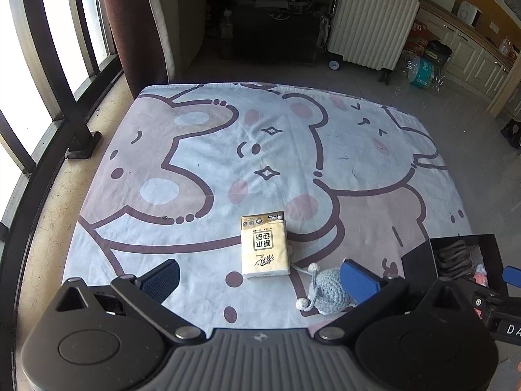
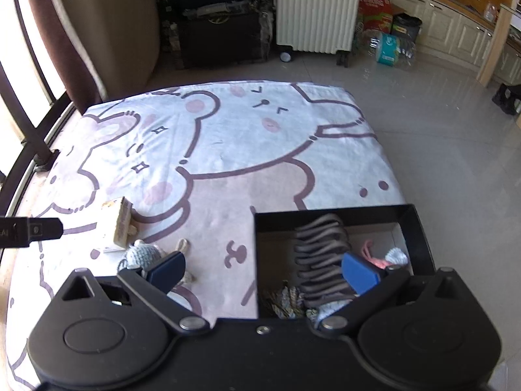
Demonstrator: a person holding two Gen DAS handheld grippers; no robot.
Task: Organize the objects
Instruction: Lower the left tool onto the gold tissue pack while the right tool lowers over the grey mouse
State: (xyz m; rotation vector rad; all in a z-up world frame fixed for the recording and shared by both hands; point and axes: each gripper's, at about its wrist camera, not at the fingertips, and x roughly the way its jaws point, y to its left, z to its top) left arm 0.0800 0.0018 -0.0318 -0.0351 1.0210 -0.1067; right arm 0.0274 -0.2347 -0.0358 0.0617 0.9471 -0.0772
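— Left wrist view first?
— Left gripper [image 1: 260,280] low over a cartoon-bear blanket [image 1: 208,150], blue-padded fingers [image 1: 162,278] spread wide, nothing between them. Yellow tissue pack [image 1: 265,244] lying flat on the blanket just ahead, roughly centred in the gap. Grey-blue crocheted toy [image 1: 329,288] with pompom strings just right of the pack, close against the right finger, partly hidden by it.

— And further right?
— Black box [image 1: 488,251] at the blanket's right edge, open on top, holding a dark coiled item [image 1: 452,257] and something pink [image 1: 480,277]. Tip of the right gripper [image 1: 509,277] poking in from the right edge beside that box. Beyond the blanket: tiled floor, a white ribbed suitcase [image 1: 371,22], a window railing on the left.

— Right wrist view?
— Right gripper [image 2: 263,270] also spread wide and empty, straddling the near left wall of the black box [image 2: 420,228]: right finger above the box interior, left finger above the blanket [image 2: 260,137]. Inside the box: a dark ribbed stack or coil [image 2: 322,251] down the middle, pink yarn [image 2: 374,257] and a pale blue knitted piece [image 2: 397,255] to its right, a multicoloured braided bit [image 2: 286,299] at the near corner.

— Things outside the box?
— Tissue pack [image 2: 117,228] to the left, seen edge-on; crocheted toy [image 2: 143,255] just beside it, touching or nearly so, hard to tell. Dark finger of the left gripper [image 2: 32,231] entering from the left edge, near the pack.
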